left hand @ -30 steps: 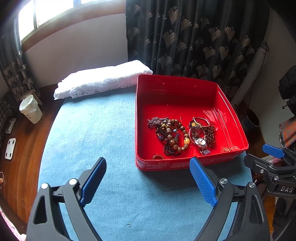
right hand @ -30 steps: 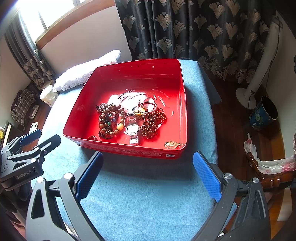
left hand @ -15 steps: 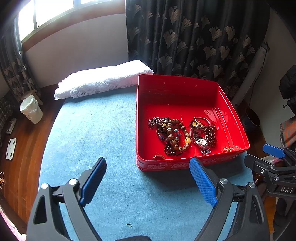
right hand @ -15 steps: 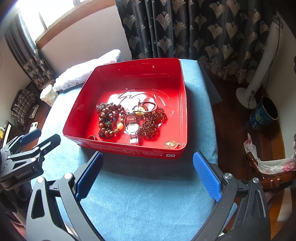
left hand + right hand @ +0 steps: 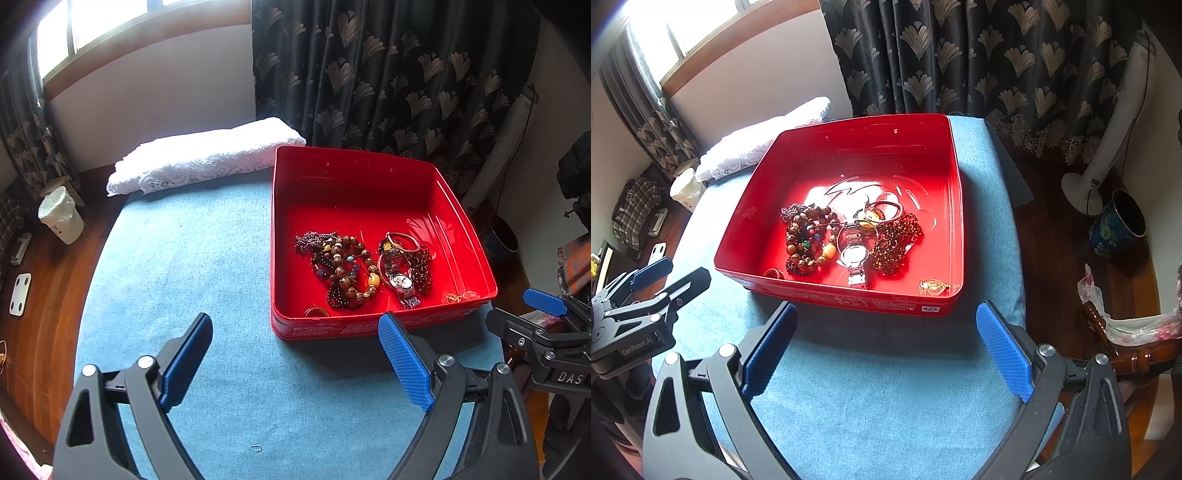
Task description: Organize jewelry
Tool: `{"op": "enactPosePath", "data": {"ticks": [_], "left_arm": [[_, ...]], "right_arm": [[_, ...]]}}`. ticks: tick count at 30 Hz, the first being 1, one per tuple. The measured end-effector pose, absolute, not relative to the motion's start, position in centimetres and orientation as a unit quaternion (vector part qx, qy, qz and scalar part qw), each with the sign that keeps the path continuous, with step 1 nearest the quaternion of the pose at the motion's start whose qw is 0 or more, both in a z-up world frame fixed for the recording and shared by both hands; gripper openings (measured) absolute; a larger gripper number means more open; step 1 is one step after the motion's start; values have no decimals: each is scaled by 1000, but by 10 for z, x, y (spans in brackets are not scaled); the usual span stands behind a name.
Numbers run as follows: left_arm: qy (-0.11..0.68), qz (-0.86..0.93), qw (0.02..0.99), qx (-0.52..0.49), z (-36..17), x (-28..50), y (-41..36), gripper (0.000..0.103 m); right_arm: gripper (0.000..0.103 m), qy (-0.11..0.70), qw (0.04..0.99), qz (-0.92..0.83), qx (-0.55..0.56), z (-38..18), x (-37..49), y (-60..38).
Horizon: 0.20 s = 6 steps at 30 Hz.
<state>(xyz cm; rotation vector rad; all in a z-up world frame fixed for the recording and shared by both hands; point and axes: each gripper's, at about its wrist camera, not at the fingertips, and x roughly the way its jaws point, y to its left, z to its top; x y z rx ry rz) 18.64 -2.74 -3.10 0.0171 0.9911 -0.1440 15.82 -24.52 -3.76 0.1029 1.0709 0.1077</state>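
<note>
A red tin box [image 5: 354,166] [image 5: 849,129] stands on a blue cloth-covered table. In it lie beaded bracelets [image 5: 341,267] [image 5: 807,240], a silver watch [image 5: 400,282] [image 5: 854,256], dark red bead strands [image 5: 895,242], a ring [image 5: 316,312] [image 5: 774,274] and a gold piece [image 5: 452,297] [image 5: 934,287]. My left gripper [image 5: 295,356] is open and empty, in front of the box's near left side. My right gripper [image 5: 886,343] is open and empty, in front of the box's near wall. Each gripper shows at the edge of the other's view.
A folded white lace cloth [image 5: 207,155] [image 5: 757,144] lies at the table's far left. A white bin [image 5: 61,216] stands on the wood floor at left. A fan stand [image 5: 1108,147] and a blue pot [image 5: 1117,223] stand at right. A tiny clip [image 5: 255,448] lies on the cloth.
Both views have shifted only slightly; the box and jewelry lie as before. Both grippers stay open and empty.
</note>
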Motion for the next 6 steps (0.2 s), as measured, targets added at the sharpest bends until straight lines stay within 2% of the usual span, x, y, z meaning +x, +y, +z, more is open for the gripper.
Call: {"op": "enactPosePath", "data": {"ticks": [6], "left_arm": [[475, -68, 877, 9, -31, 186, -28, 90]], "right_arm": [[95, 510, 857, 52, 49, -38, 159, -245]]}}
